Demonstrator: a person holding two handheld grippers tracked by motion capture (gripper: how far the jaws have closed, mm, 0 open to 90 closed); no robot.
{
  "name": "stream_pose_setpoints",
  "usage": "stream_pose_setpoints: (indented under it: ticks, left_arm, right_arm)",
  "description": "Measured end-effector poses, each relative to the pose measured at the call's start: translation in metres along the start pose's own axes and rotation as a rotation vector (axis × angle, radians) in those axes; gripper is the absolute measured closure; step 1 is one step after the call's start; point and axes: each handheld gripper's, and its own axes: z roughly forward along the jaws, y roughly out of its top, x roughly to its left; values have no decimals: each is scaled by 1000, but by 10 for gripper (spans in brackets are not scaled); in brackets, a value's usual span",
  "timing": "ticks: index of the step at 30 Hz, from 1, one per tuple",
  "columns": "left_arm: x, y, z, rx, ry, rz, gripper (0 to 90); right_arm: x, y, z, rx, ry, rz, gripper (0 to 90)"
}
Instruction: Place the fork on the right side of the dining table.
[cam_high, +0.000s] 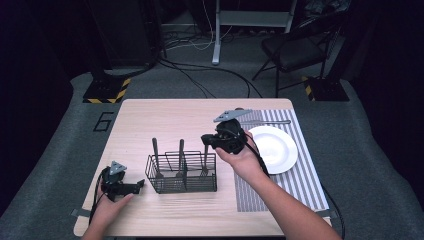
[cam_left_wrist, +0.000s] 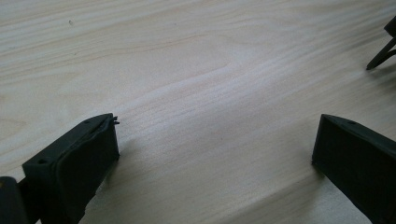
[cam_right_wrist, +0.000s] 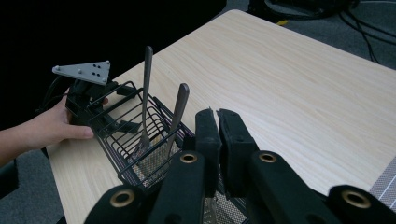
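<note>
A fork (cam_high: 204, 159) is gripped at the top of its handle by the right tool (cam_high: 206, 140), whose jaws are pressed tight together around it in the right gripper view (cam_right_wrist: 219, 122). The fork stands upright in the right-hand compartment of the black wire basket (cam_high: 181, 185), at about 3 o'clock within it, prongs down. Two more forks are seen standing in the basket: one at the 9 o'clock end (cam_high: 155, 156), one near the middle (cam_high: 180, 156).

The step in hand is judged to be the lifting of that third fork out of the basket; whether the prongs are off the mesh floor yet cannot be told. A white plate (cam_high: 274, 148) is laid on a striped mat (cam_high: 298, 175) at 3 o'clock of the basket, and a long piece of cutlery (cam_high: 265, 121) is already set along the mat's far edge, at 12 o'clock of the plate.

The left tool (cam_high: 140, 184) is rested on the table (cam_high: 150, 117) at 9 o'clock of the basket, its jaws spread wide with nothing but bare wood between them (cam_left_wrist: 215, 154).

Next, a straight upward pull is called for, so that the prongs are cleared over the wire rim without snagging and the basket is not dragged or tipped. After that, a carry towards 3 o'clock to the mat is likely wanted. The basket could be steadied by the left tool if it shifts.
</note>
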Motion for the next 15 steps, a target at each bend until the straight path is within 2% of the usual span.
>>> stream_pose_setpoints:
  ticks: [12,15]
  left_arm:
    - [0,0,0,0,0,0,1]
    - [0,0,0,0,0,0,1]
  right_arm:
    - [9,16,-14,-16,2,-27,867]
    - [11,19,-17,-16,3,-21,867]
